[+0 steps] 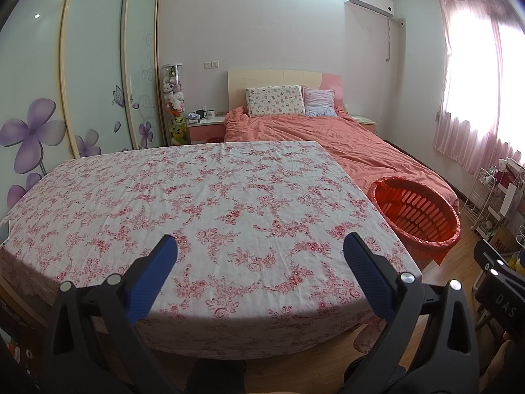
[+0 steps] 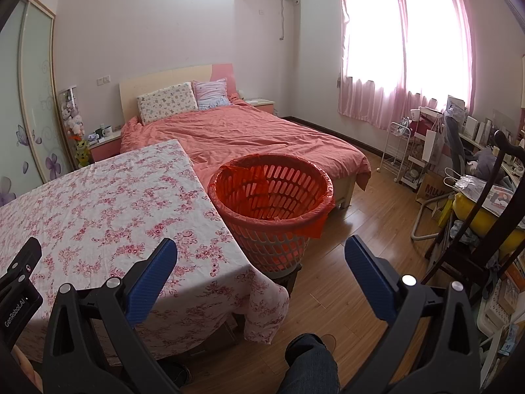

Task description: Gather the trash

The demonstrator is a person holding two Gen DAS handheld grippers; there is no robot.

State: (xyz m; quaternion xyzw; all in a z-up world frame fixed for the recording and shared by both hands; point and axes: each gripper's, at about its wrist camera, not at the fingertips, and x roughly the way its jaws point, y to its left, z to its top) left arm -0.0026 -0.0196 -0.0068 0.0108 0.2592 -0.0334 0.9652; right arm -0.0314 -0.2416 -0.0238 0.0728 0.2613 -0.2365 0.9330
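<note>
Ahead of both grippers lies the table [image 1: 197, 197] under its flowered cloth, and no trash shows anywhere on it, so the sensible move is to scan the floor and the cluttered shelves off to the right before reaching. The orange basket [image 2: 272, 197], lined with a red bag, stands just ahead of the right gripper [image 2: 259, 259], beside the table; it looks empty, though its bottom is hard to see. The left gripper [image 1: 261, 256] and right gripper both gape wide, holding nothing.
</note>
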